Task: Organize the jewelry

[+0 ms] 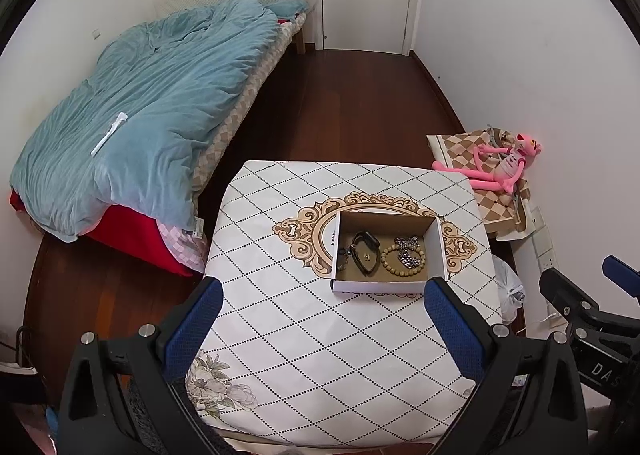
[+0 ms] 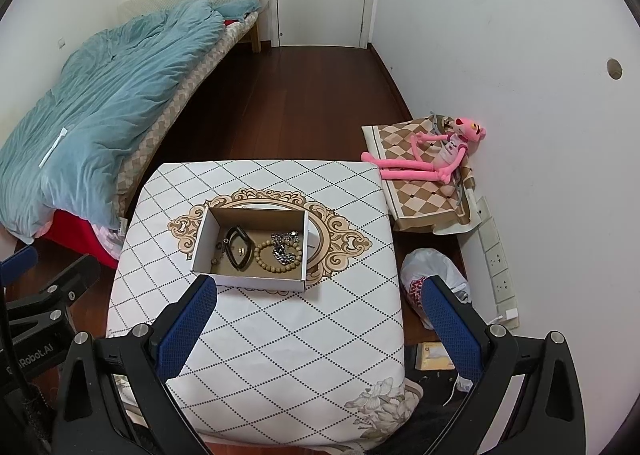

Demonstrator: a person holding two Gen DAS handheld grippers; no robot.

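Both grippers hover wide open above the desk [image 1: 320, 335].
Left gripper [image 1: 324, 319] and right gripper [image 2: 320, 319] fingers hold nothing; the jewelry lies inside the cardboard box [image 1: 439, 251] mid-desk: black band [image 1: 366, 253], bead bracelet [image 1: 402, 263], chain [image 1: 408, 245].

Left gripper [image 1: 324, 295]: held above the near edge, jaws spread wide, blue pads [image 1: 192, 331] facing each other, nothing between them. Right gripper [image 2: 320, 295]: same pose, jaws wide apart, blue pads [image 2: 452, 329] bare, nothing gripped. Both held level side by side, pointing forward and down. Each visible at the edge of the other's wrist view. No contact with anything.
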